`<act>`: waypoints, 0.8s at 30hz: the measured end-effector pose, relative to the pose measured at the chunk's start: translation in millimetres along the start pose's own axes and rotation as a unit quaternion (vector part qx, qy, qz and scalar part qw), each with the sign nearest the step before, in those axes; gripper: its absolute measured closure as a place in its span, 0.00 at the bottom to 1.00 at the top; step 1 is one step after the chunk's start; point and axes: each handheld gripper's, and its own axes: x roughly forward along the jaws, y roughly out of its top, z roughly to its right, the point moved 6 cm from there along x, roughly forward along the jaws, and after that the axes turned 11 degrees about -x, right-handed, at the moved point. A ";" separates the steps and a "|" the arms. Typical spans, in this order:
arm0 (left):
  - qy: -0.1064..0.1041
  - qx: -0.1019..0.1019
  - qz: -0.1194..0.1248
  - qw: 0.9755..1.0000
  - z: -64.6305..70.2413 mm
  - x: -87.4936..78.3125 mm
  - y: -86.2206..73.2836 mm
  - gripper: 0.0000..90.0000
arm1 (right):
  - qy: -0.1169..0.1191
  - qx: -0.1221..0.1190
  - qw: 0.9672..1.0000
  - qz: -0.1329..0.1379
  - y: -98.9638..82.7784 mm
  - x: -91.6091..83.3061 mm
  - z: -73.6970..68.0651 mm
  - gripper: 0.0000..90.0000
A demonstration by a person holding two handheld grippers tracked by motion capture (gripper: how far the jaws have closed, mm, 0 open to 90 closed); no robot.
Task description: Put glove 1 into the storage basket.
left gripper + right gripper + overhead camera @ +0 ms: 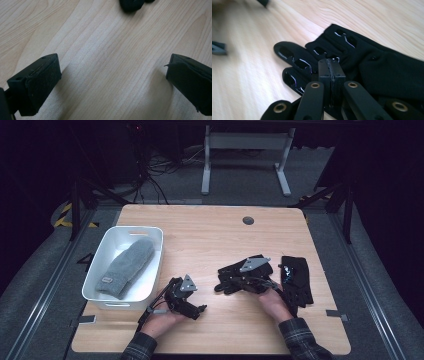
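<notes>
A black fingerless glove (227, 270) lies just right of the table's middle, and my right gripper (223, 282) is shut on it. In the right gripper view the jaws (331, 67) are pressed together on the glove (382, 67) near its cut-off fingers. A second black glove (297, 277) lies flat to the right of that hand. My left gripper (202, 309) rests near the front edge, pointing right. Its jaws stand open (112, 80) over bare wood with nothing between them.
A white bin (107, 242) at the table's left holds a grey knitted mitten (127, 265). A round cable hole (248, 220) sits near the far edge. A dark shape (131, 3) pokes in at the top of the left gripper view. Desk legs and cables stand beyond the table.
</notes>
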 end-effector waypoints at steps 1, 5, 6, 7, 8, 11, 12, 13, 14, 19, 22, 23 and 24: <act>0.000 0.000 0.000 1.000 0.0 0.0 0.0 0.00 | 0.004 -0.004 1.000 0.003 3.6 3.2 -4.0 1.00; 0.000 0.001 -0.001 1.000 0.0 -0.2 -0.2 0.00 | 0.020 -0.013 1.000 0.010 13.9 12.6 -15.7 1.00; 0.000 0.000 -0.001 1.000 0.1 -0.3 -0.2 0.00 | 0.020 -0.015 1.000 0.009 15.2 13.2 -17.0 1.00; 0.002 -0.001 -0.006 1.000 0.2 -1.2 0.3 0.01 | 0.021 -0.016 1.000 0.010 16.1 13.1 -17.8 1.00; 0.009 -0.003 -0.012 1.000 0.0 -3.0 1.6 0.03 | 0.020 -0.020 1.000 0.012 16.9 11.6 -17.7 1.00; 0.033 0.003 -0.004 0.999 0.6 -10.1 7.2 0.21 | 0.011 -0.015 1.000 0.022 16.9 0.9 -10.8 1.00; 0.030 0.003 0.008 1.000 2.5 -13.1 9.8 0.27 | 0.005 -0.014 1.000 0.023 15.5 -3.5 -6.4 1.00; 0.028 -0.001 0.022 0.999 3.9 -16.3 12.9 0.37 | -0.004 -0.013 1.000 0.023 13.1 -8.0 -1.0 1.00; 0.020 -0.007 0.032 0.999 5.6 -18.3 16.5 0.47 | -0.010 -0.006 1.000 0.023 10.2 -12.7 4.2 1.00; -0.014 -0.015 0.033 0.999 14.5 -15.7 34.2 0.82 | -0.039 0.018 0.999 0.018 -7.6 -31.0 30.1 1.00; -0.031 -0.018 0.033 0.999 18.5 -7.8 41.6 0.97 | -0.053 0.026 0.998 0.011 -16.9 -36.6 40.6 1.00; -0.039 -0.021 0.028 0.999 20.9 -2.6 44.0 0.99 | -0.056 0.028 0.998 0.010 -19.2 -37.8 43.2 1.00; -0.036 -0.015 0.021 0.999 22.8 1.4 45.8 0.99 | -0.060 0.032 0.998 0.008 -23.1 -39.6 47.6 1.00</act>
